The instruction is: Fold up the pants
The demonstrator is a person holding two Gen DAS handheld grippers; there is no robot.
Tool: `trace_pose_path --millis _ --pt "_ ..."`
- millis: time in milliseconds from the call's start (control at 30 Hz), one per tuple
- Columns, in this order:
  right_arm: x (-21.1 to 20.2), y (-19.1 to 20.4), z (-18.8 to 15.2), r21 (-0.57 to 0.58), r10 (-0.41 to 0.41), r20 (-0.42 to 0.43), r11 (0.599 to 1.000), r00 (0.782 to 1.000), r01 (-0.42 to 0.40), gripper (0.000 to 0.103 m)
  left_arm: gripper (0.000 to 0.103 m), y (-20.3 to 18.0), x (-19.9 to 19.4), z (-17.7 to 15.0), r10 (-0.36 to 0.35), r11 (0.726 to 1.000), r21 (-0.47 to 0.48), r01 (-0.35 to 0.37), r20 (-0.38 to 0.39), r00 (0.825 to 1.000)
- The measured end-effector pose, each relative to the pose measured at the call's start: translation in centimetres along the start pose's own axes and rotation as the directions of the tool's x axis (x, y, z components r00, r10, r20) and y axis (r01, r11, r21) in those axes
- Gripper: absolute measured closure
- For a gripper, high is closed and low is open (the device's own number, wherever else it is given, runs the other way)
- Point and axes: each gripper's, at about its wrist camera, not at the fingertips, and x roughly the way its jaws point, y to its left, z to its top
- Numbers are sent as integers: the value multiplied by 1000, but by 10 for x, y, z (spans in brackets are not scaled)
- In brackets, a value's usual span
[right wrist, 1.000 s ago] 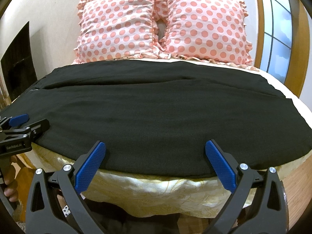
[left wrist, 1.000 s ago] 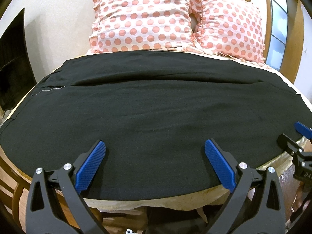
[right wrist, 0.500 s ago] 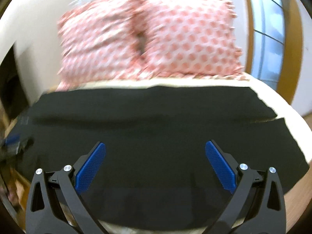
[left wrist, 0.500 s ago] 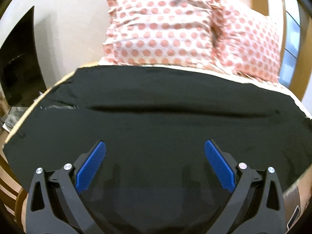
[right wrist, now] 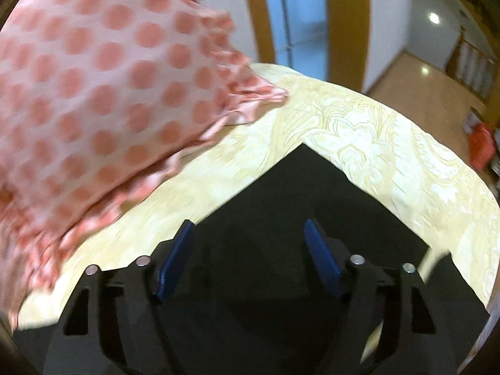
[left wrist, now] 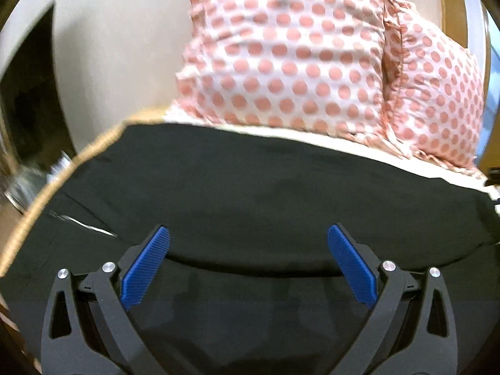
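Black pants lie spread flat across the bed. In the left wrist view my left gripper is open, hovering low over the pants near a fold line, with a zipper seam to its left. In the right wrist view my right gripper is open, narrower than the left, over a pointed corner of the pants that lies on the cream bedspread. Neither gripper holds cloth.
Two pink polka-dot pillows lean at the head of the bed, one close on the left in the right wrist view. A dark panel stands left of the bed. A window and wooden frame and floor lie beyond.
Both grippers moved forward over the pants from the near bed edge. The right gripper swung right toward the pants' end corner and its fingers narrowed.
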Motion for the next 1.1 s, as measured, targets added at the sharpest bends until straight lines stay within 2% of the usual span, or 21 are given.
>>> trace_pose_path --millis 167,233,267,333,367,400,433,500,533,600,633,700,767,900,1000,1033,1100 --pt "40 9 17 32 -105 -15 994 994 105 35 2 16 18 -3 -87 992 -94 79 -78 993" --pt "51 12 23 12 -161 2 987 987 161 41 2 23 24 -5 -106 987 -134 91 -104 989" --pt "52 12 22 -2 -184 18 983 983 184 51 2 26 26 -6 -111 984 -154 93 -113 987" --pt "52 9 18 -10 -186 48 982 981 187 59 2 31 28 -8 -130 975 -194 105 -116 985" --pt "50 4 15 -5 -185 60 983 981 186 69 2 33 28 -8 -137 972 -205 111 -113 984" --pt "49 -3 13 12 -165 66 986 984 164 76 2 34 28 -9 -142 970 -212 116 -111 984" --pt "48 -11 12 30 -127 69 992 990 125 78 2 34 28 -9 -142 970 -212 116 -113 983" --pt "43 -22 11 67 -67 67 996 996 62 95 2 33 29 -8 -141 971 -208 114 -116 983" --pt "40 -32 9 94 -6 70 996 998 0 96 2 33 28 -9 -141 971 -208 115 -115 983" --pt "30 -41 5 109 50 94 992 994 -61 98 2 33 29 -8 -144 970 -212 117 -115 983" --pt "19 -50 0 110 109 129 986 986 -123 99 2 34 29 -8 -144 970 -214 117 -115 983" --pt "-1 -57 -9 96 171 172 977 970 -190 99 2 34 29 -8 -142 969 -217 114 -116 983" --pt "-30 -69 -22 72 248 226 960 942 -270 99 2 35 29 -8 -139 969 -219 111 -118 983" --pt "-90 -104 -67 30 404 312 900 860 -434 99 2 35 28 -8 -135 970 -220 106 -118 984" --pt "-124 -133 -110 25 457 333 870 825 -492 99 2 36 27 -8 -132 969 -223 104 -115 985" --pt "-127 -141 -120 34 464 329 864 822 -502 99 2 37 27 -8 -130 969 -224 102 -115 985" --pt "-127 -160 -145 70 461 307 862 833 -503 99 2 37 27 -8 -127 969 -226 99 -115 985"
